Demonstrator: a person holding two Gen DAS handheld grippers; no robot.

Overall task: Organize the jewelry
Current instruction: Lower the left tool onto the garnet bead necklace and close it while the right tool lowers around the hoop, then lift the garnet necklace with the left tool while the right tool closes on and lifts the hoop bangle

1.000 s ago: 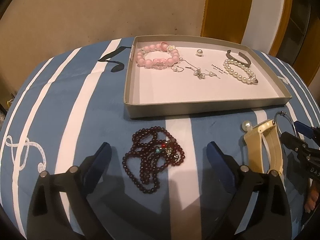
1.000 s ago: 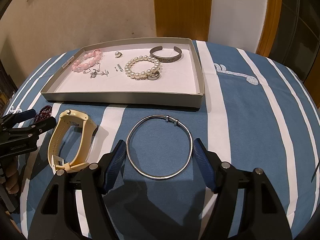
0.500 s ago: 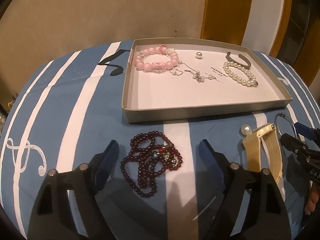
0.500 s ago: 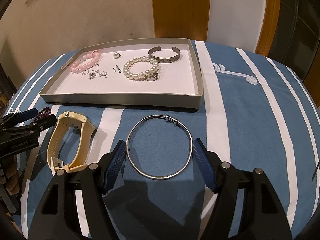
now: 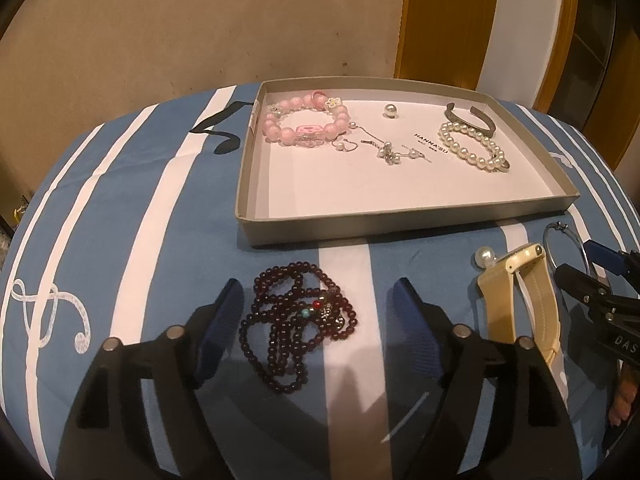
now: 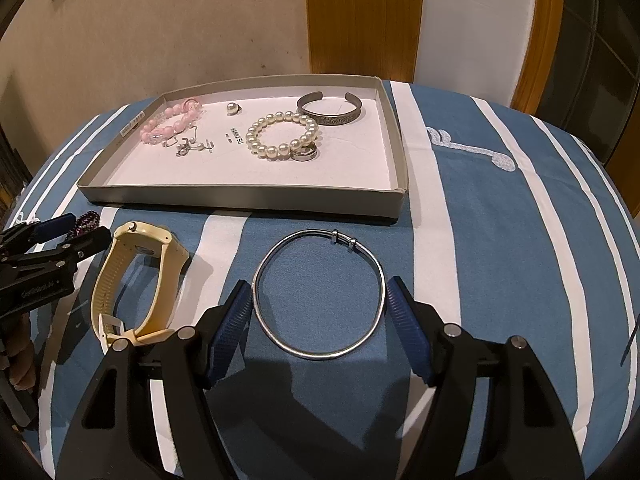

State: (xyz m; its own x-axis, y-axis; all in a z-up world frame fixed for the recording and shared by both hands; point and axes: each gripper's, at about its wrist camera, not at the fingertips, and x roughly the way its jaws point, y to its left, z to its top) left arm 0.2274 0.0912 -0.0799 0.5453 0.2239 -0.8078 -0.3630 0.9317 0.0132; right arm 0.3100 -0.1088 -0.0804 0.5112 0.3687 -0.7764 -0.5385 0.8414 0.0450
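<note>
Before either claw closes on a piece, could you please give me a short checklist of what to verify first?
1. Dark bead strand between the left claw pads, untouched: ok.
2. Silver bangle between the right claw pads: ok.
3. Bangle gripped: not ok, lying flat.
4. Bare floor in the tray near its front wall: ok.
5. Cream watch apart from the bangle: ok.
6. Strand untangled: not ok, heaped loops.

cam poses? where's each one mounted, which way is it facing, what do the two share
Left wrist: on the left gripper, angled down at the dark bead strand; own open fingers frame it.
Right wrist: on the right gripper, angled down at the silver bangle; own open fingers, left gripper at the edge.
Shared: tray, cream watch, striped cloth.
</note>
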